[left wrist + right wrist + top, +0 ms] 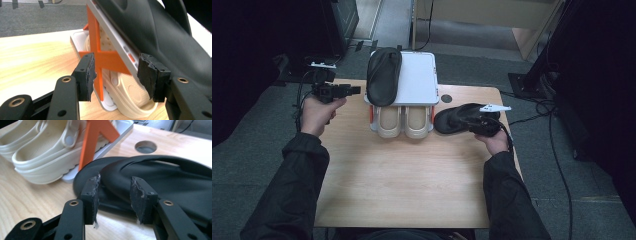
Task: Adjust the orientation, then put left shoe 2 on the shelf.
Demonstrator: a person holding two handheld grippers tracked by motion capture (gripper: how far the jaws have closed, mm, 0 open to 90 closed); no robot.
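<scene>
A white shoe rack with orange braces stands at the back of the wooden table. One black slipper lies on its top shelf, and a pair of cream clogs sits underneath. A second black slipper lies on the table to the right of the rack. My right gripper is at this slipper; its jaws stand open on either side of the slipper's raised rim without pressing it. My left gripper is open and empty, level, just left of the rack and pointing at the orange brace.
A round cable hole is in the table behind the right slipper. Cables run over the grey floor at the right. The near half of the table is bare wood.
</scene>
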